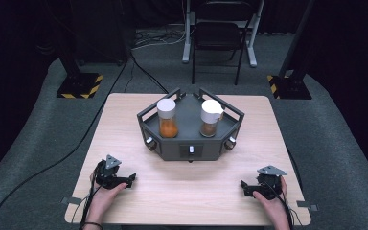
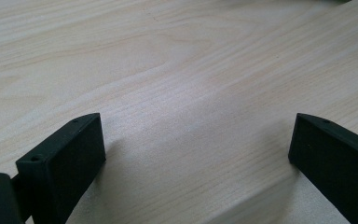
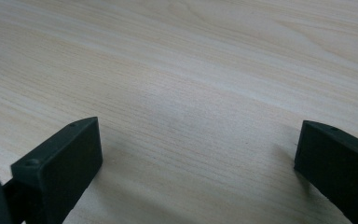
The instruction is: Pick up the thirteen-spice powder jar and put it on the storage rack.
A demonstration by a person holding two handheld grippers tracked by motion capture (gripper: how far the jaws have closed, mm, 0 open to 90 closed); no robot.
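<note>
Two white-capped jars stand upright in a dark grey tray [image 1: 190, 143] at the middle of the tabletop [image 1: 187, 191]. The orange jar [image 1: 167, 118] is on the tray's left side; the brown jar [image 1: 210, 118] is on its right, and the two stand apart. The tray's raised rails likely keep them from sliding off, and its flat front wall faces you.

Your left gripper [image 1: 127, 179] rests on the tabletop nearer you than the tray and to its left, with its jaws spread wide and nothing between them. Your right gripper [image 1: 245, 187] rests nearer you than the tray and to its right, jaws likewise wide apart and empty. In both gripper views, bare pale wood lies between the black jaws. Each gripper sits well short of the tray, roughly in line with the jar on its side, which looks like a ready stance for reaching forward.

Beyond the tray, off the tabletop, a dark chair [image 1: 219, 36] stands on grey carpet.
</note>
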